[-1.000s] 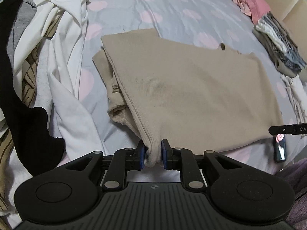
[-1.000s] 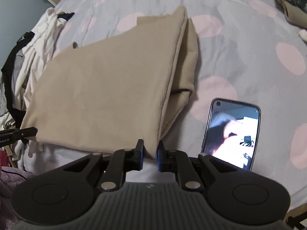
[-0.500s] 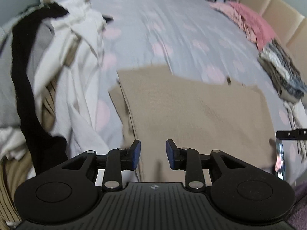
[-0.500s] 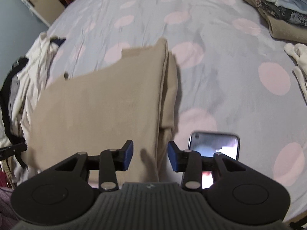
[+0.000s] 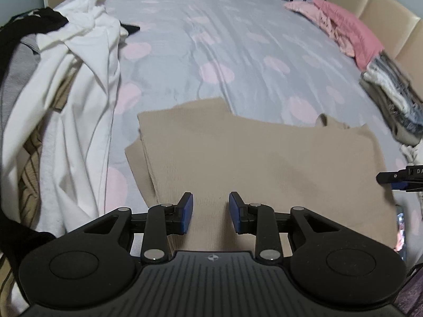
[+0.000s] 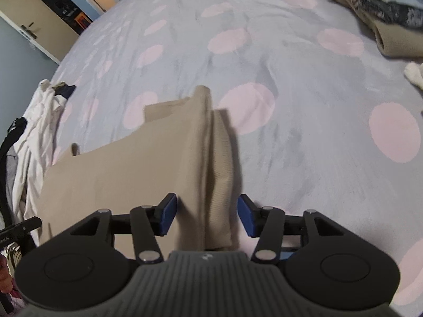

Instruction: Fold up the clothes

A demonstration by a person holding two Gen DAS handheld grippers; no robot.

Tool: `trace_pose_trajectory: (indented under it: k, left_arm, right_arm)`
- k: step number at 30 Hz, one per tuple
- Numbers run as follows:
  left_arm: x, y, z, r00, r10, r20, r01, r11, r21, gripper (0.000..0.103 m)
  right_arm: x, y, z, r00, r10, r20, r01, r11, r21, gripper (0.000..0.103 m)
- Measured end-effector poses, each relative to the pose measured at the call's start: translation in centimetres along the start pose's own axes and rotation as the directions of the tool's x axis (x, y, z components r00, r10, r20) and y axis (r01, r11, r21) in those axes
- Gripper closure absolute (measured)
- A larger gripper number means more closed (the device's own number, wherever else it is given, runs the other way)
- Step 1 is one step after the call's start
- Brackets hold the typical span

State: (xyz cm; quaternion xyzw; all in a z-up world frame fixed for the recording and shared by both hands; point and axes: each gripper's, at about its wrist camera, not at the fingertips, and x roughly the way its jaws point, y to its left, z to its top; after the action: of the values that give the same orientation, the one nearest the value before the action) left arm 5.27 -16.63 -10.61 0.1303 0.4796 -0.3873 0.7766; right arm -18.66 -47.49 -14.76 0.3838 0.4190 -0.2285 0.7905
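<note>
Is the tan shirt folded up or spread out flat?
Folded. The tan shirt lies on the bed as a neat rectangle, with doubled layers showing along its edge.

A home bedroom — a dotted bedsheet (image 5: 238,39), padded headboard (image 5: 383,18), heaped laundry (image 5: 66,92).

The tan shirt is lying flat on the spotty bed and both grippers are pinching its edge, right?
Not quite. The tan shirt does lie flat on the spotty bed, but neither gripper pinches it. The left wrist view shows the left gripper open above the cloth, and the right wrist view shows the right gripper open too, wide apart over the folded edge.
</note>
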Motion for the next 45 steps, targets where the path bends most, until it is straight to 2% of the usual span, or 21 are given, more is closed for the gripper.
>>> trace_pose_trajectory:
  k: [5,6,8,13,16,20,24,29,35,39,45]
  left_arm:
    - [1.5,0.4,0.0,0.999,0.01,-0.041,-0.01,1.0,-0.002,0.076]
    - [1.6,0.4,0.0,0.999,0.01,-0.045,-0.011,1.0,-0.006,0.076]
    - [1.8,0.5,0.0,0.999,0.011,-0.051,-0.012,1.0,-0.014,0.076]
    - [1.0,0.6,0.0,0.999,0.018,-0.04,-0.019,1.0,-0.025,0.076]
    - [0.1,0.7,-0.2,0.999,0.02,-0.025,-0.021,0.999,-0.038,0.076]
    - [-1.1,1.1,-0.4,1.0,0.011,-0.011,-0.012,0.999,-0.053,0.076]
    - [-2.3,1.2,-0.6,1.0,-0.003,0.013,0.004,0.998,-0.062,0.076]
    - [-3.5,1.5,-0.6,0.999,-0.025,0.047,0.029,0.997,-0.071,0.076]
    - [-4.1,2.2,-0.7,0.997,-0.038,0.063,0.043,0.996,-0.081,0.076]
    - [-4.3,3.0,-0.9,0.997,-0.035,0.067,0.041,0.995,-0.09,0.076]
    - [-4.5,4.8,-1.1,0.998,-0.01,0.067,0.017,0.993,-0.113,0.076]
  right_arm:
    - [1.8,-0.9,0.2,0.999,0.016,-0.033,-0.015,1.0,0.025,0.051]
    - [1.9,-0.9,0.2,0.999,0.017,-0.034,-0.016,1.0,0.022,0.055]
    - [2.1,-0.7,0.2,0.999,0.036,-0.041,-0.034,0.999,0.031,0.076]
    - [1.0,0.4,0.4,0.999,0.042,-0.026,-0.042,0.999,0.027,0.088]
    - [-0.8,1.3,0.5,0.997,0.082,0.005,-0.082,0.995,0.054,0.089]
    - [-3.3,3.2,0.6,0.984,0.175,0.046,-0.178,0.98,0.083,0.09]
    - [-4.0,6.7,0.7,0.968,0.246,0.043,-0.248,0.967,0.058,0.09]
    - [-4.7,11.0,0.8,0.943,0.331,0.033,-0.332,0.943,0.023,0.09]
    - [-5.5,16.2,0.9,0.903,0.43,0.016,-0.43,0.903,-0.017,0.09]
    - [-3.6,19.8,0.3,0.901,0.433,-0.03,-0.434,0.899,-0.055,0.09]
    - [0.7,24.7,-1.8,0.915,0.386,-0.118,-0.398,0.91,-0.113,0.09]
